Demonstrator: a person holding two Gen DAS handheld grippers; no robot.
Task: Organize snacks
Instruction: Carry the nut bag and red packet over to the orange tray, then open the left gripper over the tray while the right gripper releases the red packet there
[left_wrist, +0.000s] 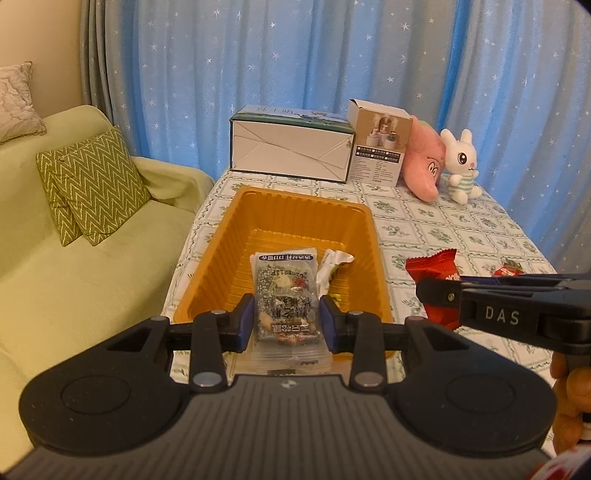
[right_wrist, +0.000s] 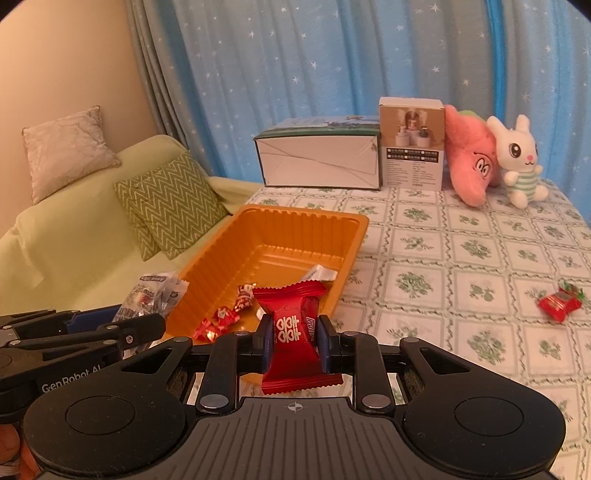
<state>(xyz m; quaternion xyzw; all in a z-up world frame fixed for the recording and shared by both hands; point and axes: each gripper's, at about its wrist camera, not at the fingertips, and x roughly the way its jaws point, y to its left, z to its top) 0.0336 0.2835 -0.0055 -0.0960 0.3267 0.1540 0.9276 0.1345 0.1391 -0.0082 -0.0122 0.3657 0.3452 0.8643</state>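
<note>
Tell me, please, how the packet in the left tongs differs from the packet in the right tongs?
The clear packet in the left tongs is see-through with mixed bits inside; the red packet in the right tongs is opaque with white lettering. The clear packet looks longer and flatter; the red packet is shorter and puffier. Both are clamped and held near the orange tray.

Upper right, a white plush rabbit (right_wrist: 519, 166) leans on a pink plush star (right_wrist: 469, 155), beside two cardboard boxes (right_wrist: 321, 160).
</note>
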